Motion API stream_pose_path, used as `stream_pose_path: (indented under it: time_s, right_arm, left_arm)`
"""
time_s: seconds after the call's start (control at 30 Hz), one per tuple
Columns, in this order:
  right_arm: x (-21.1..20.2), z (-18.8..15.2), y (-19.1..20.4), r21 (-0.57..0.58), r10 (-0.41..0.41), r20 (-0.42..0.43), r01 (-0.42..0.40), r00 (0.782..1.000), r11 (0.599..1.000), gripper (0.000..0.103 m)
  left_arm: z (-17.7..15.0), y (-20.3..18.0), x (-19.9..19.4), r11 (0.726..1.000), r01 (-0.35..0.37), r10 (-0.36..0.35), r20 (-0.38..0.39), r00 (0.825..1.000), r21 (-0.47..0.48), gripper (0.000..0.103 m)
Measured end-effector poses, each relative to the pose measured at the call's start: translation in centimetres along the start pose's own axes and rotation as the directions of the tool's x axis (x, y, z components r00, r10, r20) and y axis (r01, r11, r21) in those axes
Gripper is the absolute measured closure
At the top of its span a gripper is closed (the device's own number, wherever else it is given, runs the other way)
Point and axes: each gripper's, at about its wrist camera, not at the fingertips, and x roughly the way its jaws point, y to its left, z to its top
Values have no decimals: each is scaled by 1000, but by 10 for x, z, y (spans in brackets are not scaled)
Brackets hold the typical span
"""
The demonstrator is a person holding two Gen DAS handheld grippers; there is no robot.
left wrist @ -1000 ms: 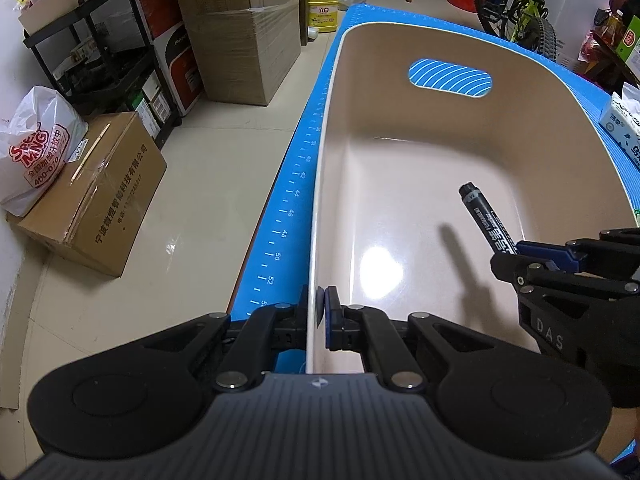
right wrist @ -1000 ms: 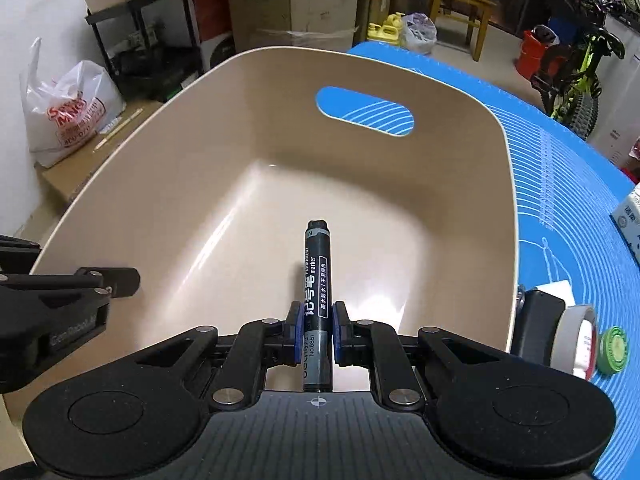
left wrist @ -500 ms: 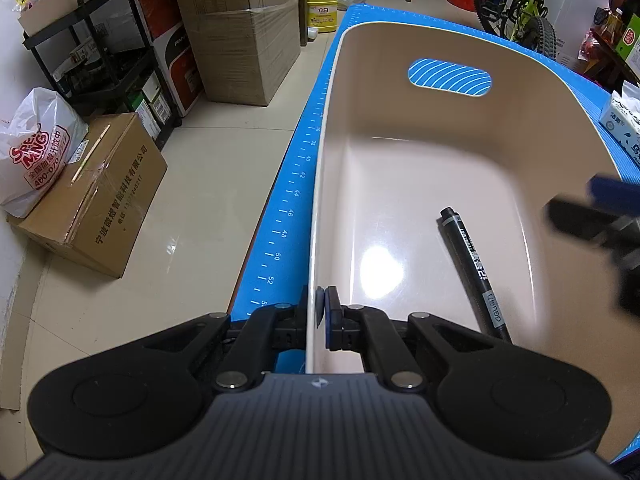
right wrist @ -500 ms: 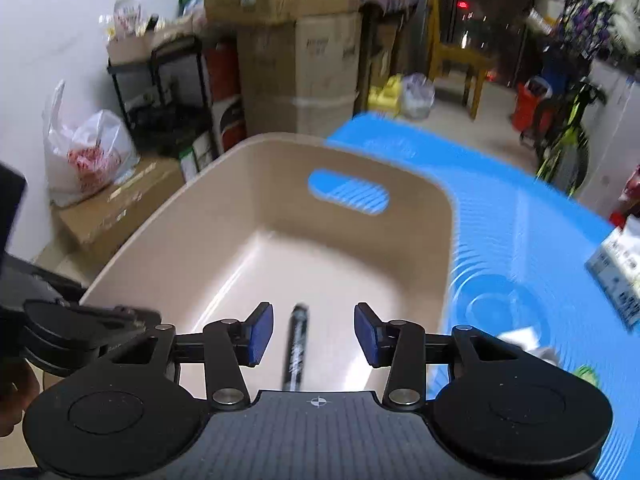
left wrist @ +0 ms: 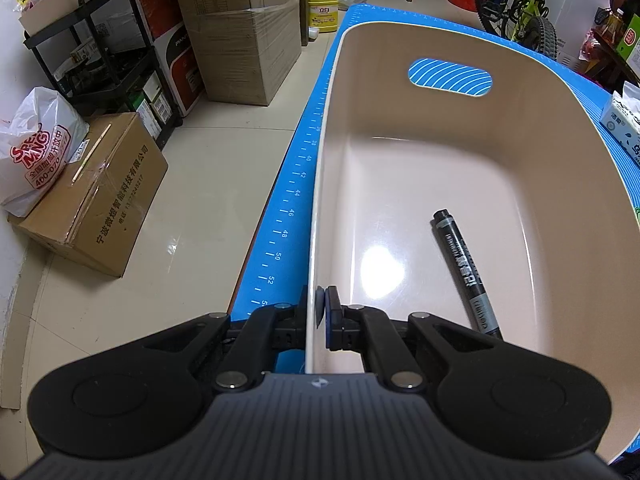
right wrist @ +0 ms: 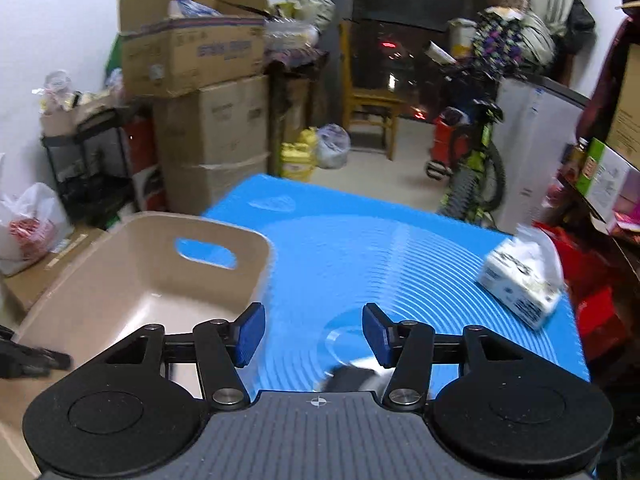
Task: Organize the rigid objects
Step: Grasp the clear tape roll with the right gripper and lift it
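Overhead room light leaves a white glare patch on the floor of the beige bin and a fainter one on the floor tiles, the left wrist view being sharp while the right is smeared, probably by motion, and both bend at their fisheye edges.

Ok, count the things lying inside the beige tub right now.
1. A single black marker lies flat on the floor of the tub, toward its right side in the left wrist view. The near corner behind the left claw is hidden, so something small could be missed.
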Motion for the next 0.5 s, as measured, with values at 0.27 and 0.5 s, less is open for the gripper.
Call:
stream_pose_path:
  time_s: [0.27,0.5]
  right_arm:
    - [37,-45,-28,-6,-71,-89,71,994,997,44]
    - [63,-62,-35,15,-60,-145,63,988,998,53]
  left_arm:
    - [0,1,0,1000,-1,1,0,1000,3,96]
    - [0,0,0,1000,0,0,0,1000,3,96]
